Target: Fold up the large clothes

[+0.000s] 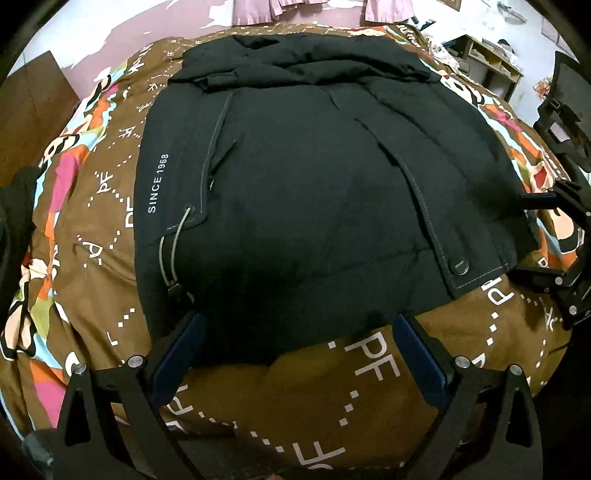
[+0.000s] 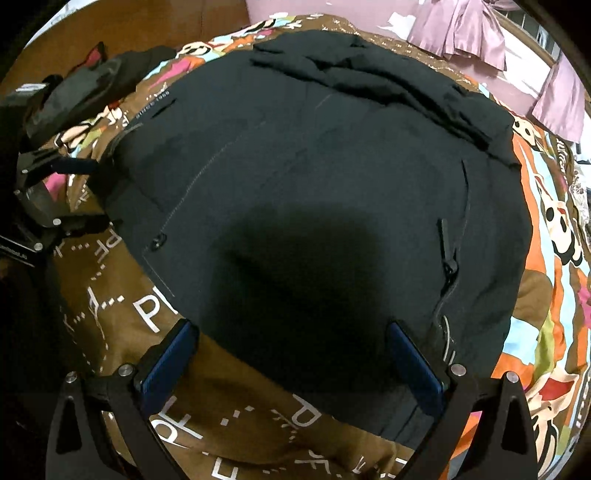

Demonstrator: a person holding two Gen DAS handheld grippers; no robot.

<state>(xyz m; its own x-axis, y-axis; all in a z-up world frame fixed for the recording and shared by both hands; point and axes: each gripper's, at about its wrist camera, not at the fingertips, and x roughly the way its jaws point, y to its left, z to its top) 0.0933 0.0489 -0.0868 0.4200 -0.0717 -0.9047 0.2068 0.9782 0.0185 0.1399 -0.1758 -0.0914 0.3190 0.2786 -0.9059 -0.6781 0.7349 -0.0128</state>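
Bed covered by a brown quilt printed with white "PF" lettering, dotted lines and multicoloured cartoon patches along its edges. Pink curtains hang at the upper right of the right wrist view. A wooden shelf unit stands at the upper right of the left wrist view. A dark bag lies at the upper left of the right wrist view, on the quilt's edge.

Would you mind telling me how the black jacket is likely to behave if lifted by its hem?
The black jacket looks puffy and creased, so it would probably sag floppily. Its smooth shell may slip. The drawcord would likely dangle.
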